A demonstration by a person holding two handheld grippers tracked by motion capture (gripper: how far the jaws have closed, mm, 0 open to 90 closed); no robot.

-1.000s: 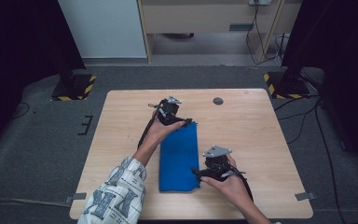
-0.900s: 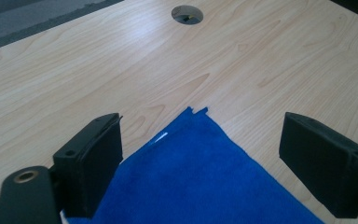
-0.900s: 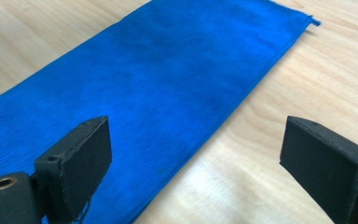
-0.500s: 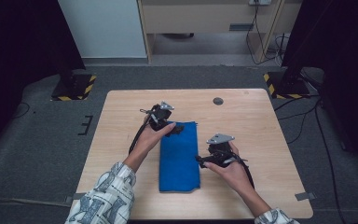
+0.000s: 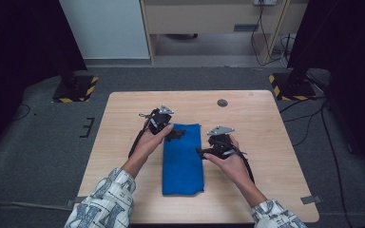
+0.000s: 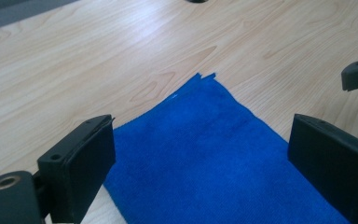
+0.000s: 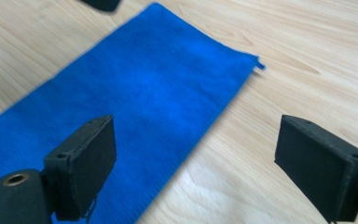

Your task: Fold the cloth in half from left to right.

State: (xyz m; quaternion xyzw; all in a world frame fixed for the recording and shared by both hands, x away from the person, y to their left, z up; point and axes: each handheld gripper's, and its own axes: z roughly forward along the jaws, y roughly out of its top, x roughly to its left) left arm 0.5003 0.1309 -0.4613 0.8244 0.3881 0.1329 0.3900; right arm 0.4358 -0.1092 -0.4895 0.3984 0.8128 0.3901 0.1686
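A wooden table (image 5: 123, 114) stands on grey carpet (image 5: 43, 142); a white cabinet (image 5: 107, 28) stands beyond.

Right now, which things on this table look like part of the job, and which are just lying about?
In play, judging by where the hands are:
- blue cloth, folded into a long strip
- left gripper, jaws open at the cloth's far end
- right gripper, jaws open at its right edge

Lying about:
- dark round spot near the table's far edge
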